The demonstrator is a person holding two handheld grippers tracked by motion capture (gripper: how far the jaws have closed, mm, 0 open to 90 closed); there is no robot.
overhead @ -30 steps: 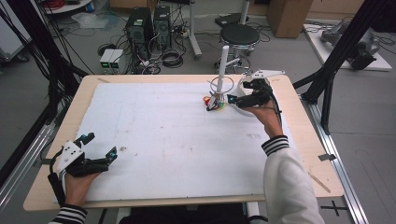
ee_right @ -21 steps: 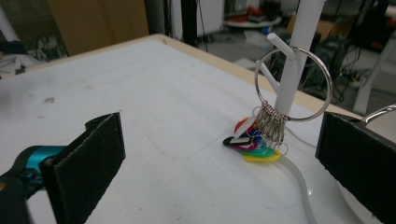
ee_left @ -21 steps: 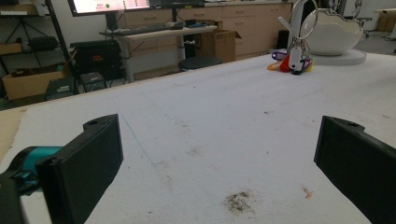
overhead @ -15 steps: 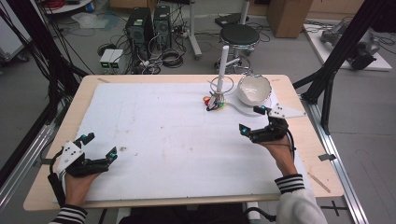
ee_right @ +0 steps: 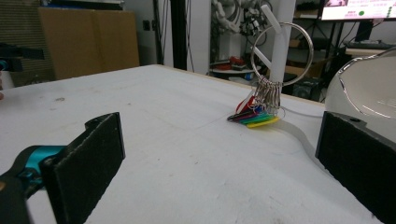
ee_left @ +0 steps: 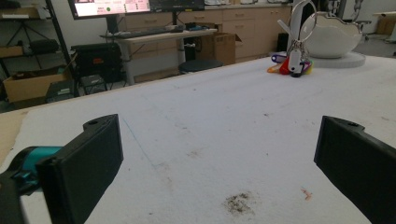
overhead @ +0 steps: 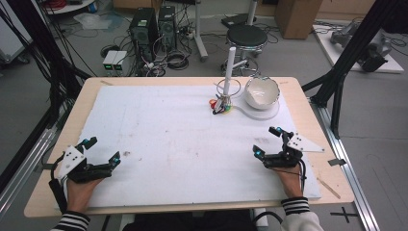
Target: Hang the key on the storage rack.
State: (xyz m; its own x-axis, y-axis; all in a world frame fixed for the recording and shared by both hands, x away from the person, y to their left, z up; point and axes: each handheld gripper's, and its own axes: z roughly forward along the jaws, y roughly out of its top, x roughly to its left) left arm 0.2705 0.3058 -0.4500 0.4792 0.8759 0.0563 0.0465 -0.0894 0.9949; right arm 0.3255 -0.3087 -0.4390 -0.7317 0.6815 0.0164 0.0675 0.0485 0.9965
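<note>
On the worktop (overhead: 308,103), a white mat (overhead: 173,139) is spread over most of the wooden surface, marked with faint stains and a dark smudge seen close before the left claw in the left gripper view. At the near left corner the left claw (overhead: 101,150) is held by a hand in a striped sleeve, its two black jaws spread wide apart with nothing between them. At the near right the right claw (overhead: 267,140) is held low over the mat by the other hand, its jaws likewise wide apart and empty; a grey three-cornered plate is carried on its top.

Toward the far side of the mat, right of centre, a white post (overhead: 230,67) is stood upright, and a large metal ring (ee_right: 281,53) is hung on its slanted peg. From the ring a bunch of coloured key tags (ee_right: 254,116) is hung, their lower ends resting on the mat at the foot of the post. Just beside the post, to its right in the high view, a white bowl (overhead: 262,92) is set on a round white base (overhead: 269,111). Both claws are well apart from the post and the bowl.

On the floor beyond the worktop, computer towers (overhead: 154,24), tangled cables and a black stool (overhead: 246,34) are seen.
</note>
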